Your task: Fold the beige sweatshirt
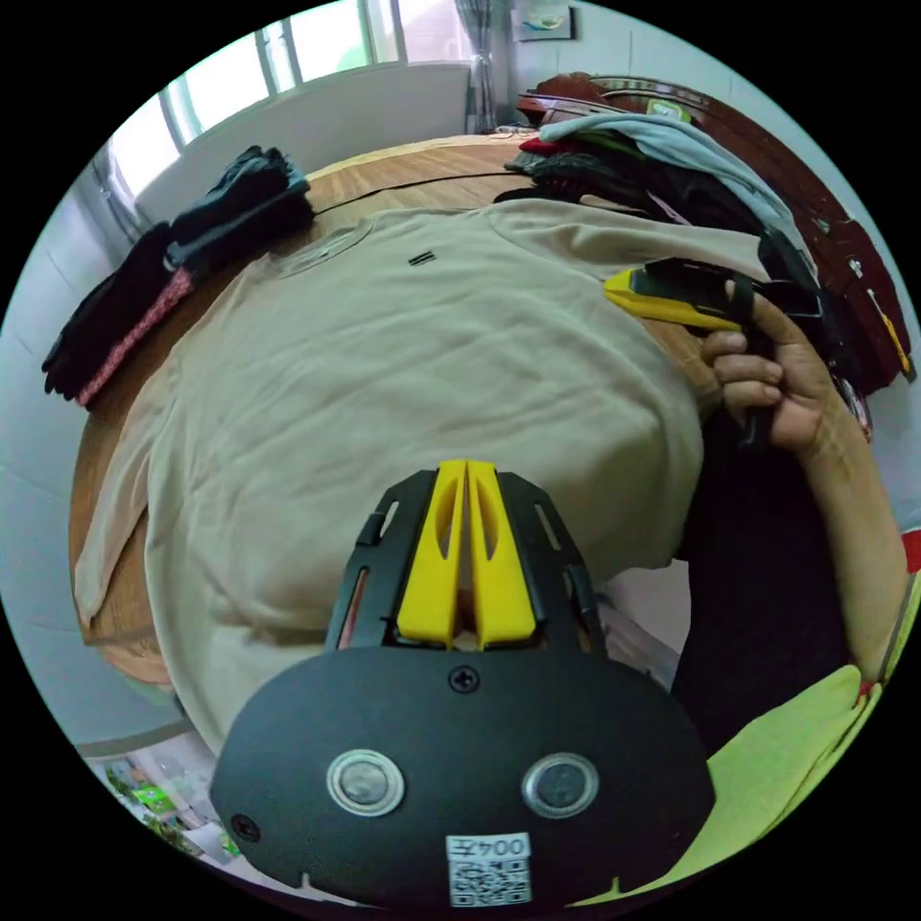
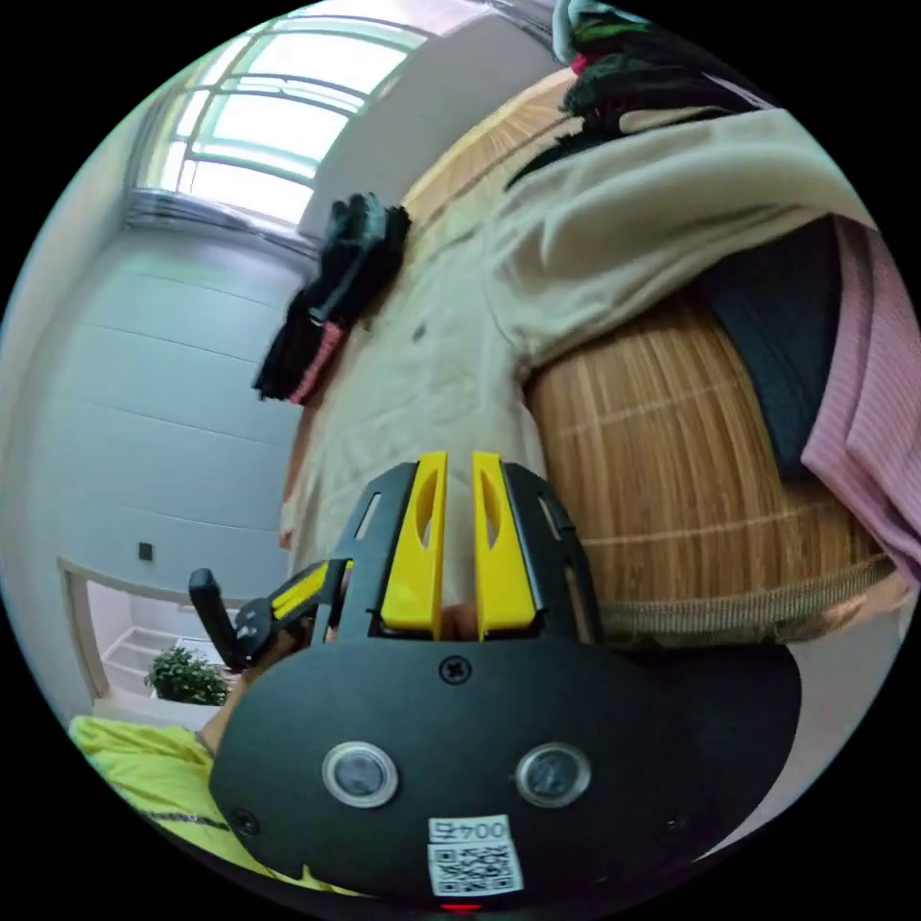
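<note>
The beige sweatshirt (image 1: 432, 336) lies spread flat, front up, on a wooden table (image 1: 413, 173), with its hem hanging over the near edge. My left gripper (image 1: 465, 468) hovers over the lower body with its yellow jaws pressed together and nothing between them. The right gripper (image 1: 614, 285), held by a hand (image 1: 767, 379), reaches in at the sweatshirt's right side below the sleeve. In the right gripper view its jaws (image 2: 459, 459) stand a narrow gap apart over the sweatshirt (image 2: 432, 384) edge. Beige cloth shows in the gap, and a pinch is unclear. The left gripper (image 2: 297, 590) appears low left.
A stack of folded dark clothes (image 1: 192, 249) sits at the table's far left, also seen as the dark stack (image 2: 336, 278). A loose pile of garments (image 1: 652, 163) lies at the back right. A pink garment (image 2: 863, 384) and a dark one (image 2: 787, 336) rest on the bamboo mat (image 2: 672, 460).
</note>
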Available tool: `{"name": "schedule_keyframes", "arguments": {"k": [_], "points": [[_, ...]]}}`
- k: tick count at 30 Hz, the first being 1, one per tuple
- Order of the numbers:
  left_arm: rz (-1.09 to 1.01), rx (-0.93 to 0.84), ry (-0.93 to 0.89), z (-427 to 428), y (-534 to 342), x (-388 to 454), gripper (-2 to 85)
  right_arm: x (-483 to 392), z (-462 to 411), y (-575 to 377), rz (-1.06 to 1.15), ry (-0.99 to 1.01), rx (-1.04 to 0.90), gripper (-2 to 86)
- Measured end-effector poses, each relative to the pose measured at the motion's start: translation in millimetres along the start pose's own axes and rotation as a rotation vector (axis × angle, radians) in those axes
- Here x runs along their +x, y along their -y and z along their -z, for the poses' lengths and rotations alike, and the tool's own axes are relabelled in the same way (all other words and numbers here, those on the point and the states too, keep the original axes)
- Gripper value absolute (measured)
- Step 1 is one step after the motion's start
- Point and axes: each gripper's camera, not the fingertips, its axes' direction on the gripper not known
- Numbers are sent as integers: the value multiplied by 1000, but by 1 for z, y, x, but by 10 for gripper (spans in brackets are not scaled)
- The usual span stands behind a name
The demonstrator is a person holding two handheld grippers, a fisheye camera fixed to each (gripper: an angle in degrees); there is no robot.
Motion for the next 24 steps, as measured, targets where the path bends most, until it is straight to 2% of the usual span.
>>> {"name": "schedule_keyframes", "arguments": {"k": [2, 5, 7, 10, 12, 14, 15, 17, 21, 24], "points": [[96, -44, 16, -10, -42, -45, 4, 5, -20, -11, -35, -142, -86, 28], [254, -21, -166, -10, -90, -101, 4, 13, -17, -19, -88, -113, -26, 59], [342, -19, -166, -2, -113, -122, 3, 0, 4, -27, -29, -114, 76, 77], [398, 188, -258, 22, -161, -149, 2, -5, 69, -62, 5, -177, 352, 95], [449, 276, -338, 22, -190, -166, 2, 27, 128, -95, -75, -202, 578, 100], [560, 344, -477, 8, -225, -192, 2, 63, 169, -114, -193, -224, 695, 101], [592, 348, -508, 2, -232, -199, 2, 79, 194, -124, -239, -296, 755, 104], [708, 359, -589, -17, -254, -222, 2, 92, 225, -134, -231, -409, 813, 116], [721, 347, -614, -31, -267, -232, 2, 116, 267, -125, -121, -448, 782, 161], [673, 322, -591, -38, -268, -227, 1, 128, 271, -106, -49, -475, 665, 146]]}}
